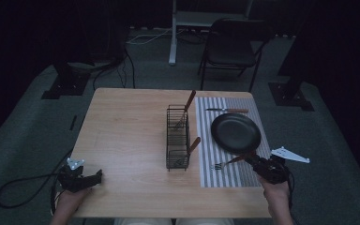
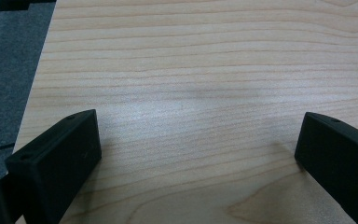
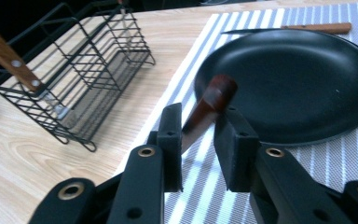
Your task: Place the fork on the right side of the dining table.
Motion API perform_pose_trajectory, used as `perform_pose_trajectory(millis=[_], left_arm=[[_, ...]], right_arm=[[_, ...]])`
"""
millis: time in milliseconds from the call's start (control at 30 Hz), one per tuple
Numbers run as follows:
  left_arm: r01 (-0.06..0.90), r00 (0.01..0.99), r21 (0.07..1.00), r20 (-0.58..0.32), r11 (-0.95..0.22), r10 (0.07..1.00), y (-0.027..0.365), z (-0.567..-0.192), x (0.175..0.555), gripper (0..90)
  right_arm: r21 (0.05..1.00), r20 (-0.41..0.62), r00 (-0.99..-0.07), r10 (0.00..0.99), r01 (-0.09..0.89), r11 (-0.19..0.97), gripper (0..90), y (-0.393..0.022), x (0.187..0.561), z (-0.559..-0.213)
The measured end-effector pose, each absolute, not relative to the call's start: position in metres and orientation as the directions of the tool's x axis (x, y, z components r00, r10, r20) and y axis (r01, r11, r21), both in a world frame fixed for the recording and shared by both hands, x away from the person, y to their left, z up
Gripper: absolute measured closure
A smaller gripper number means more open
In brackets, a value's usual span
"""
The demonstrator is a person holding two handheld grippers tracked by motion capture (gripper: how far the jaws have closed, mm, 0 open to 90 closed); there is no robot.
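Your left gripper [image 1: 96, 177] rests at the near left corner of the table [image 1: 126, 140], fingers [image 2: 58, 161] spread wide over bare wood. At centre, the wire rack [image 1: 177, 138] already holds two wooden-handled utensils. On the striped mat [image 1: 206, 173], your right gripper [image 3: 198, 140] has its fingers [image 3: 170, 140] closed around the handle of the fork [image 1: 225, 163], beside the black plate [image 1: 236, 133]. A knife [image 1: 227, 110] lies beyond the plate. If you are sorting cutlery into the rack, about half seems done.
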State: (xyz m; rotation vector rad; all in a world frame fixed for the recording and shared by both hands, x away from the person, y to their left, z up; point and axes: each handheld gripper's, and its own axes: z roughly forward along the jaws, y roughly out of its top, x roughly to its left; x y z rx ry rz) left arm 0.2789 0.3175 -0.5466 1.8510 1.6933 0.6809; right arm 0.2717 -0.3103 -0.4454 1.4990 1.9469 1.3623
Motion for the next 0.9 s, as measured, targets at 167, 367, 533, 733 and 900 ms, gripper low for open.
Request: perform_pose_trajectory(millis=[167, 367, 533, 733, 900], left_arm=[[0.726, 0.085, 0.685, 0.010, -0.069, 0.996, 0.317, -0.547, 0.279, 0.7], [0.726, 0.085, 0.684, 0.011, -0.069, 0.996, 0.318, -0.547, 0.279, 0.6], [0.726, 0.085, 0.684, 0.010, -0.069, 0.996, 0.318, -0.547, 0.279, 0.6], [0.726, 0.085, 0.684, 0.010, -0.069, 0.996, 0.317, -0.547, 0.279, 0.7], [0.725, 0.085, 0.686, 0.010, -0.069, 0.996, 0.317, -0.547, 0.279, 0.7]], right_arm=[[0.822, 0.291, -0.375, 0.880, 0.569, -0.029, 69.0, -0.319, 0.274, -0.451], [0.812, 0.288, -0.341, 0.895, 0.583, -0.040, 63.9, -0.327, 0.277, -0.459], [0.799, 0.288, -0.314, 0.905, 0.600, -0.046, 57.1, -0.333, 0.279, -0.467], [0.791, 0.268, -0.292, 0.918, 0.611, -0.037, 54.9, -0.339, 0.280, -0.476], [0.779, 0.264, -0.290, 0.920, 0.626, -0.026, 52.3, -0.347, 0.284, -0.486]])
